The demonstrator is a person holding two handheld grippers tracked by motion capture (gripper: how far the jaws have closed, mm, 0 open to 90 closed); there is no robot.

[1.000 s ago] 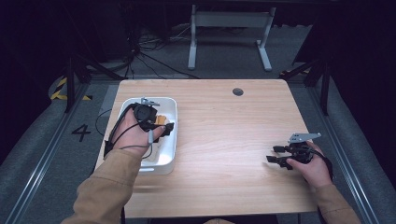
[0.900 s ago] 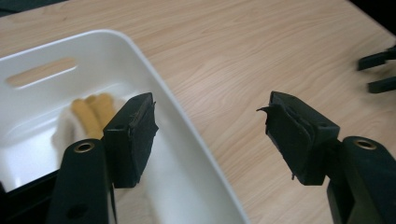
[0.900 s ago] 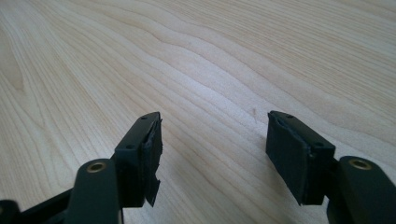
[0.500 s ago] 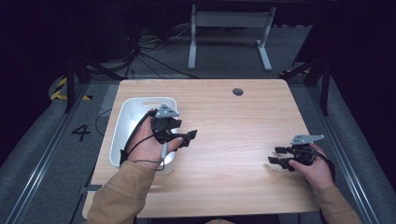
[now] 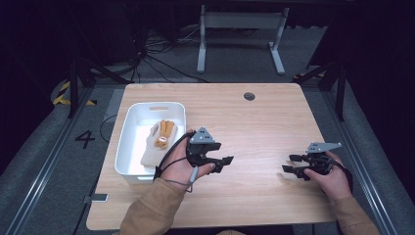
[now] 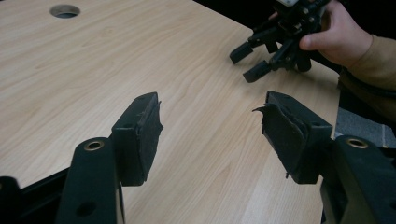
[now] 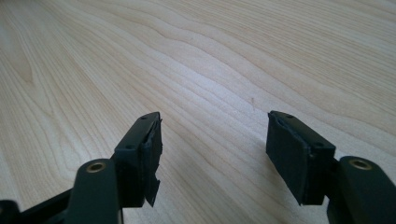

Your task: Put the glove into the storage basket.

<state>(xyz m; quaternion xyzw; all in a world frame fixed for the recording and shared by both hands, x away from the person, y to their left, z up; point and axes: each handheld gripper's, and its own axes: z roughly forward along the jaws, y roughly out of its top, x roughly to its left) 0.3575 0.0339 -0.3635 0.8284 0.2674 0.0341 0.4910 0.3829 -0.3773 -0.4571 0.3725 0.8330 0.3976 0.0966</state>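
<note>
1. The tabletop (image 5: 264, 122) lies bare ahead of both claws, its pale wood grain running under the left claw (image 6: 212, 128) and the right claw (image 7: 215, 140) alike; a round cable hole (image 5: 249, 96) sits well beyond them, toward the far edge.

2. The white bin (image 5: 128, 147) now lies behind and to the outer side of the left claw (image 5: 226, 163), which a second ago hung over it and has since crossed to open wood, jaws closing somewhat with nothing between them (they stand half spread, pads apart).

3. The glove (image 5: 161, 139), tan fingers on a pale cuff, rests inside that bin, well clear of the left claw. By the look of it, the drop is done and the hand is heading back.

4. The right claw (image 5: 295, 170) rests low on the wood across from the left, jaws spread and empty; nothing stands between the two.
</note>
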